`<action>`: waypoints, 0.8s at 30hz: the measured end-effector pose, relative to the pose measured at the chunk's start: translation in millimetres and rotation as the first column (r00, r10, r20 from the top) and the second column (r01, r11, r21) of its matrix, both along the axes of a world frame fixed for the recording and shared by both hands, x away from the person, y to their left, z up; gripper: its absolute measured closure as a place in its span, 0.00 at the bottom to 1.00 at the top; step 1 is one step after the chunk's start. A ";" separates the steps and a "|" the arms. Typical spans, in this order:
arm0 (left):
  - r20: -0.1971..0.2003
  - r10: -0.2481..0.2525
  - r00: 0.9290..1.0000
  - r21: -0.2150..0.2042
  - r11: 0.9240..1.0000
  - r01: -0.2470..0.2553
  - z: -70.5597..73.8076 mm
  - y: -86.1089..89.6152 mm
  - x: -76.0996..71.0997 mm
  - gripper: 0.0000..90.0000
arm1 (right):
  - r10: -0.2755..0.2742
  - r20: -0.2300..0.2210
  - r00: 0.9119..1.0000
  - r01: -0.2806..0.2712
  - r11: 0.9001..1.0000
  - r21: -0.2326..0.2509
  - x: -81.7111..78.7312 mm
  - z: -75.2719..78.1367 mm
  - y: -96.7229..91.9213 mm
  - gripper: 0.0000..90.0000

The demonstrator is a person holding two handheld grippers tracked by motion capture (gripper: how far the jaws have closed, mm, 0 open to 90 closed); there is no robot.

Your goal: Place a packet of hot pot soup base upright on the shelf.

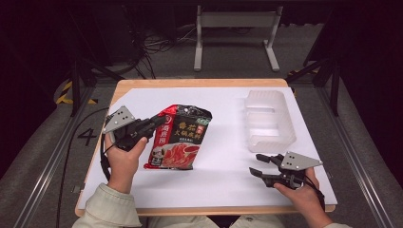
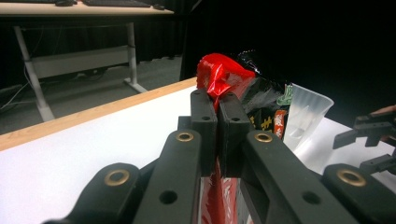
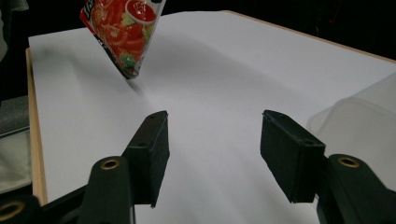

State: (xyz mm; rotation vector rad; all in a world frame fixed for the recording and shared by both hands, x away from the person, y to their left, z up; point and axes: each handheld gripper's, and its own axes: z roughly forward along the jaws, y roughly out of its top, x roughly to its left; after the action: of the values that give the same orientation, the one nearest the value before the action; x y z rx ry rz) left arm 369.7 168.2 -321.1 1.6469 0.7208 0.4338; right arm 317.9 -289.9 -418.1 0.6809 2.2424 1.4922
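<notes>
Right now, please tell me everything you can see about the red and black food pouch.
The food pouch is a glossy plastic packet, red and black, printed with Chinese characters and a picture of a red dish. Its top edge is crumpled. The left hand-held gripper is shut on its upper left edge, and in the right gripper view the pouch hangs tilted, its lower corner close to the white table cover; whether it touches there is unclear. It sits left of the clear plastic container, apart from it.
</notes>
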 end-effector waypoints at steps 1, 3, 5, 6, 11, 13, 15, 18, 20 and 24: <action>0.003 -0.005 1.000 -0.005 1.000 0.005 0.7 -1.9 -1.1 0.97 | 0.005 0.001 1.000 -0.005 1.000 0.008 1.0 1.7 1.3 0.47; 0.004 -0.010 1.000 -0.004 1.000 0.010 1.4 -2.8 -1.5 0.97 | 0.011 -0.013 1.000 -0.011 1.000 0.012 3.6 6.3 5.1 0.48; 0.002 -0.014 1.000 -0.007 1.000 0.014 2.4 -4.2 -2.4 0.97 | 0.015 -0.009 1.000 -0.015 1.000 0.011 4.4 8.1 6.6 0.47; 0.005 -0.016 1.000 -0.013 1.000 0.016 2.8 -5.4 -2.9 0.97 | 0.019 -0.007 1.000 -0.019 1.000 0.010 5.6 10.5 8.7 0.47; 0.025 -0.030 0.999 -0.014 0.999 0.030 6.6 -12.0 -6.5 0.97 | 0.045 -0.003 0.999 -0.045 0.999 0.017 12.4 21.5 23.5 0.44; 0.030 -0.036 0.999 -0.014 0.999 0.037 7.2 -14.4 -7.5 0.97 | 0.066 0.000 0.998 -0.066 0.998 0.025 16.1 25.8 32.7 0.42; 0.032 -0.048 0.998 -0.010 0.999 0.049 7.4 -17.7 -7.2 0.97 | 0.075 -0.004 0.997 -0.075 0.997 0.024 18.7 28.7 40.7 0.39; 0.033 -0.057 0.998 -0.004 0.998 0.057 6.6 -22.9 -6.8 0.97 | 0.086 -0.013 0.996 -0.086 0.996 0.027 22.6 32.0 51.0 0.37; 0.031 -0.064 0.997 0.000 0.998 0.064 5.9 -27.1 -7.5 0.97 | 0.099 -0.013 0.995 -0.099 0.995 0.032 25.7 34.5 57.7 0.37; 0.037 -0.077 0.996 0.006 0.997 0.077 6.2 -31.6 -8.3 0.97 | 0.127 -0.013 0.992 -0.126 0.991 0.051 31.7 38.9 70.6 0.35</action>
State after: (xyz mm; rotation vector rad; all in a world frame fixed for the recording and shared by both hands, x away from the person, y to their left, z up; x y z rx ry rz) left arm 361.4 136.5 -314.9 1.6611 0.6268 0.4107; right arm 349.7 -219.4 -379.2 0.5767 2.3050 1.6131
